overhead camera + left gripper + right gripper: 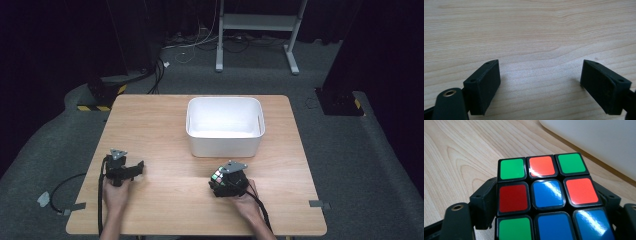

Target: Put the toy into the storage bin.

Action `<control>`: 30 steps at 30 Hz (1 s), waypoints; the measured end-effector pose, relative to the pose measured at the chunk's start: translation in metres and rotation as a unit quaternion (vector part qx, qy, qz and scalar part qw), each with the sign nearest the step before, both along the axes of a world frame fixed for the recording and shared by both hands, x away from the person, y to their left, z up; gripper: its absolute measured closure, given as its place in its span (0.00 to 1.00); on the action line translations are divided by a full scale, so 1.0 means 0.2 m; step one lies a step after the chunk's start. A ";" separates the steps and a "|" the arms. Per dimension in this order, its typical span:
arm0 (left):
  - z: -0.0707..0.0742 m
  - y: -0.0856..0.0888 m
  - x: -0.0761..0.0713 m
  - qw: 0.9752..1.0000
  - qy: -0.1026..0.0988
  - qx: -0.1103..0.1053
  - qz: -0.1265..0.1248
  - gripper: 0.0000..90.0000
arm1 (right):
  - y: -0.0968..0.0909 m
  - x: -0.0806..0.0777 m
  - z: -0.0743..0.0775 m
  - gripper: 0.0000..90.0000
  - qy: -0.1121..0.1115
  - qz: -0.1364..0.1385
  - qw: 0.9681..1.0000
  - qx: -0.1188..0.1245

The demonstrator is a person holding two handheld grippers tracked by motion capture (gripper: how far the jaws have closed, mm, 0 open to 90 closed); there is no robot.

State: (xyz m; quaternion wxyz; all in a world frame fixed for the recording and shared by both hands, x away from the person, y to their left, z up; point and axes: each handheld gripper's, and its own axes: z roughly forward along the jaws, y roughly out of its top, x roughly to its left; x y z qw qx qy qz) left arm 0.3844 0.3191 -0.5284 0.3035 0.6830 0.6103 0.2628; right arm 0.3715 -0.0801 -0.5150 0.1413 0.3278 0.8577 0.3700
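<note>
The right tongs [544, 202] clench a cube [544, 195] by two opposite faces, on the surface [165, 190] near a white bin [225, 140]. It looks light, rigid and glossy, likely slippery; flat side faces suit gripping. The left tongs [540, 82] gape, released.

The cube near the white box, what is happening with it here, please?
A person holds a pair of tongs in each hand at a light wooden table. The right tongs are closed on a scrambled colour-tiled puzzle cube, a jaw pressed against each side, just in front of the empty white plastic bin. The left tongs rest open on the bare wood, holding nothing.
</note>
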 end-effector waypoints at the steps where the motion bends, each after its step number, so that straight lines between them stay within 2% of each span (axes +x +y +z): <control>1: 0.00 0.00 0.00 1.000 0.000 0.000 0.000 0.18 | 0.00 0.00 0.00 0.29 0.000 0.000 1.000 0.000; 7: 0.00 0.00 0.00 1.000 0.000 -0.001 0.000 0.18 | 0.00 -0.01 0.00 0.36 -0.007 0.002 1.000 -0.002; 25: 0.00 0.00 0.00 1.000 0.000 -0.001 0.001 0.18 | -0.01 -0.01 0.01 0.37 -0.014 0.003 1.000 -0.001; 30: 0.00 0.00 0.00 1.000 0.000 0.000 0.000 0.18 | -0.03 -0.01 0.03 0.37 -0.013 0.005 1.000 0.012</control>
